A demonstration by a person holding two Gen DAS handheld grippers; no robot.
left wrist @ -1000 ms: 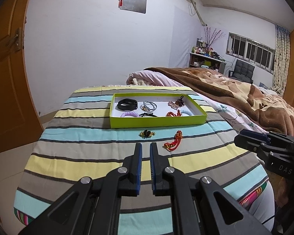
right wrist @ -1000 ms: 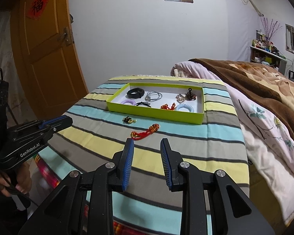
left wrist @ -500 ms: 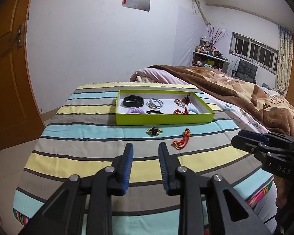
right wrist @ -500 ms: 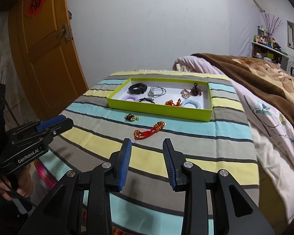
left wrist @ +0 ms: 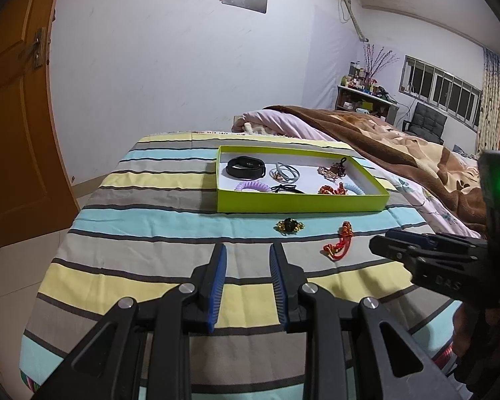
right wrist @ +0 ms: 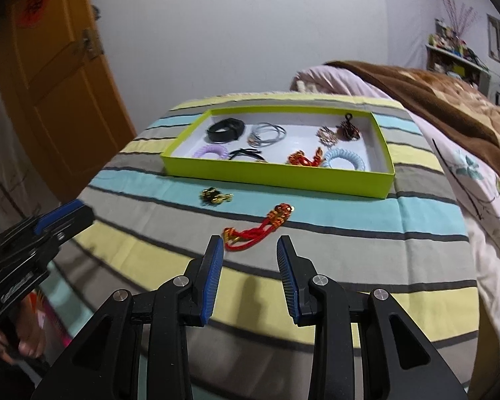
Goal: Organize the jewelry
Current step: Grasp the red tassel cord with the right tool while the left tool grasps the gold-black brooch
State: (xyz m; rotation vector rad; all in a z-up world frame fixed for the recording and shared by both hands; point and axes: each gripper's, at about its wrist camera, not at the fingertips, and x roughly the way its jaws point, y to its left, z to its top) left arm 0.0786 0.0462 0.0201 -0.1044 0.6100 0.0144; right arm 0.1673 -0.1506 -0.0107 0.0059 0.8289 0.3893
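A lime-green tray [left wrist: 300,203] [right wrist: 276,176] sits on the striped bedspread and holds a black band [left wrist: 245,171], grey rings, coil ties and other pieces. In front of the tray lie a black-and-gold brooch [left wrist: 289,226] [right wrist: 215,196] and a red cord bracelet [left wrist: 340,243] [right wrist: 256,230]. My left gripper [left wrist: 248,250] is open and empty, short of the brooch and a little to its left. My right gripper [right wrist: 250,243] is open, its tips just short of the bracelet's near end, with nothing between the pads.
The striped bedspread [left wrist: 150,233] drops off at the left and near edges. A brown blanket [left wrist: 400,146] is heaped to the right of the tray. An orange door [right wrist: 50,83] stands at the left. The right gripper's fingers [left wrist: 400,240] reach in from the right in the left wrist view.
The left jaws have gone from nearly shut to wide open. Both grippers moved forward toward the loose pieces, and the right one sank closer to the red bracelet.
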